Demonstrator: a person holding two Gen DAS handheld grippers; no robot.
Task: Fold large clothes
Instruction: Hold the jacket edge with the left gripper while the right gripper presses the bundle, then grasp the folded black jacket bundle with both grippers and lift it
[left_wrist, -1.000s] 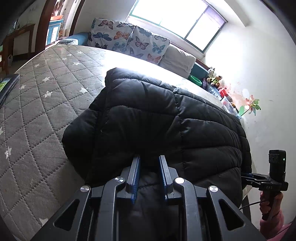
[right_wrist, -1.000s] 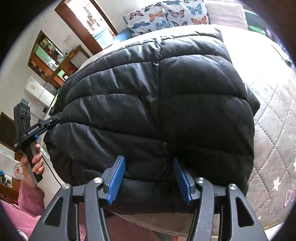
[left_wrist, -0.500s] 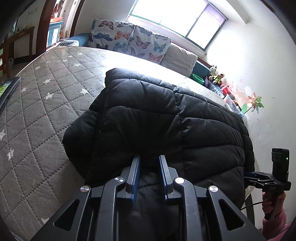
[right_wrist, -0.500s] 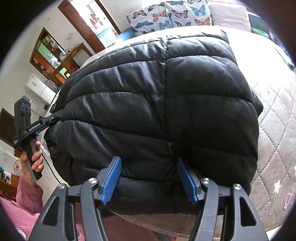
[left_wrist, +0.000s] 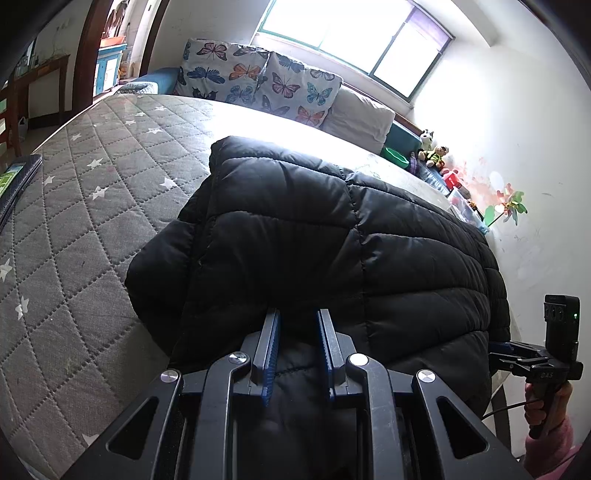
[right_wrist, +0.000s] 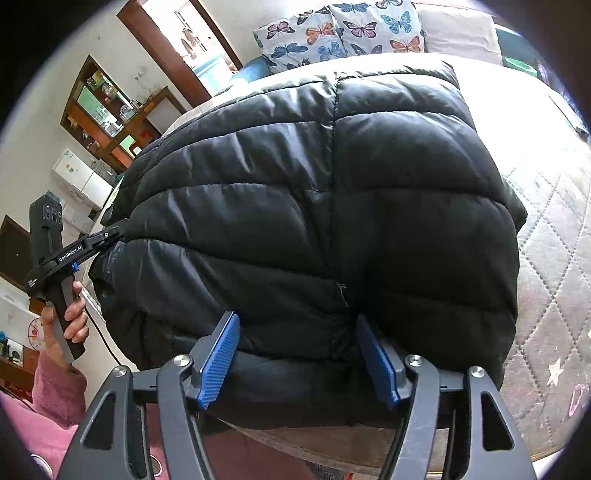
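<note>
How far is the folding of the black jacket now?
Done: the black puffer jacket lies in a compact bundle on the mattress. In hand: the left gripper pinches its near hem; the right gripper is open at the edge. Left: release, tidy.

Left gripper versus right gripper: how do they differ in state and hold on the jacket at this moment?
The left gripper has its jaws narrow, pinching a fold of the black jacket; the right gripper has its jaws spread wide, with jacket fabric bulging between the pads but not clamped. The left sits at the jacket's left end by a sleeve, the right at the opposite end. Both are at the hem nearest the person, at the mattress edge.
</note>
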